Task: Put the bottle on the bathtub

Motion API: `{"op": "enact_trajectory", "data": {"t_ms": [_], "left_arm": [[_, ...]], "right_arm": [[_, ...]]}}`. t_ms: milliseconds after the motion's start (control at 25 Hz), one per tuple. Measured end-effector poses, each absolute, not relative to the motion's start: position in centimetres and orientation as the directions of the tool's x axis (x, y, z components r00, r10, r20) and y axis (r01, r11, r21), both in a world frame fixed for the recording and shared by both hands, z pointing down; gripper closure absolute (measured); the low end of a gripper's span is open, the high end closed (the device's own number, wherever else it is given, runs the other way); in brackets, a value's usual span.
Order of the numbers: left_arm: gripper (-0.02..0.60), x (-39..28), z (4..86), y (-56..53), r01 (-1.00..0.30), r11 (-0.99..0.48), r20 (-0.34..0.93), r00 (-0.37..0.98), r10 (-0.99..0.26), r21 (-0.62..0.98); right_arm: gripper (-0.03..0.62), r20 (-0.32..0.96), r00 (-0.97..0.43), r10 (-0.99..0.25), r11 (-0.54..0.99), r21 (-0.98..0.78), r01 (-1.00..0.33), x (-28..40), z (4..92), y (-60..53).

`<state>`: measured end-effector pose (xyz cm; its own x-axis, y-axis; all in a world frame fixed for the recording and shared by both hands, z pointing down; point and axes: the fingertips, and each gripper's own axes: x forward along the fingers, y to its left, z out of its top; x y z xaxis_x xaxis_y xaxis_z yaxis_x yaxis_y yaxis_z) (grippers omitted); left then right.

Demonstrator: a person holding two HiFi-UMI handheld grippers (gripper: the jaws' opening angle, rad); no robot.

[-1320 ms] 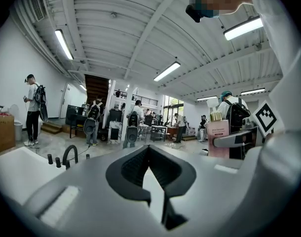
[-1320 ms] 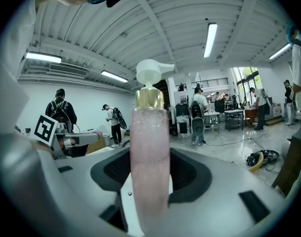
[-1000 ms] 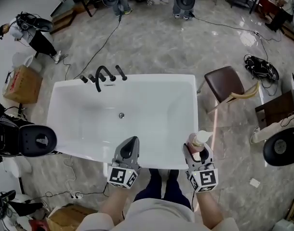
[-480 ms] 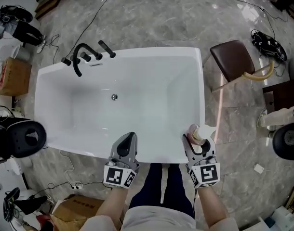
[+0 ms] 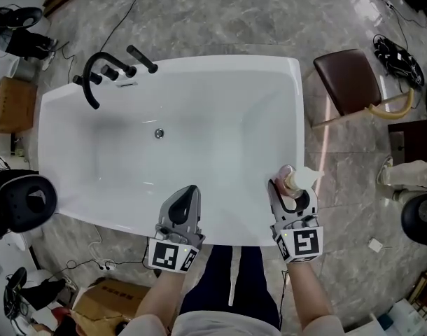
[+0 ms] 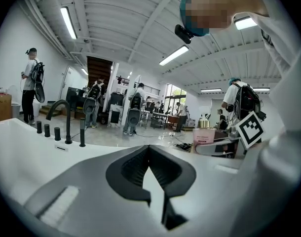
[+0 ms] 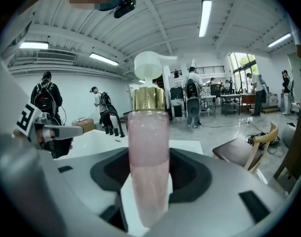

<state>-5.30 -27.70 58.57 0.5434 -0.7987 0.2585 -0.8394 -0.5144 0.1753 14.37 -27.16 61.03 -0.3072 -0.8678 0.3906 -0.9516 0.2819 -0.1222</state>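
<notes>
My right gripper (image 5: 292, 193) is shut on a pink pump bottle (image 5: 295, 182) with a gold collar and white pump head. The right gripper view shows the bottle (image 7: 148, 157) standing upright between the jaws. It hangs over the near right corner of the white bathtub (image 5: 297, 117), close to the right rim. My left gripper (image 5: 185, 205) sits over the tub's near rim with its jaws closed and nothing between them (image 6: 149, 174). The bottle's base is hidden by the gripper.
A black faucet with handles (image 5: 101, 70) stands at the tub's far left corner, a drain (image 5: 158, 134) in its floor. A brown chair (image 5: 353, 82) stands right of the tub. Cardboard boxes (image 5: 7, 103), cables and people's gear lie on the marble floor.
The head view has tilted down and shifted, so the tub sits higher and larger in frame. My right gripper with the bottle has moved slightly forward along the tub's right corner.
</notes>
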Motion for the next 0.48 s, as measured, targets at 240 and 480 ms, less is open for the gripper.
{"op": "enact_trajectory", "data": {"t_ms": [240,480], "left_arm": [[0.572,-4.6,62.3,-30.4,-0.839,-0.520,0.256,0.545,-0.798,0.161],[0.572,-4.3,65.5,-32.3,-0.834,-0.528,0.247,0.552,-0.797,0.159]], "right_arm": [[0.376,0.351,-0.246,-0.903,0.215,-0.124,-0.969,16.5,65.2,-34.2],[0.376,0.323,-0.186,-0.928,0.153,-0.124,-0.980,17.9,68.1,-42.5]]}}
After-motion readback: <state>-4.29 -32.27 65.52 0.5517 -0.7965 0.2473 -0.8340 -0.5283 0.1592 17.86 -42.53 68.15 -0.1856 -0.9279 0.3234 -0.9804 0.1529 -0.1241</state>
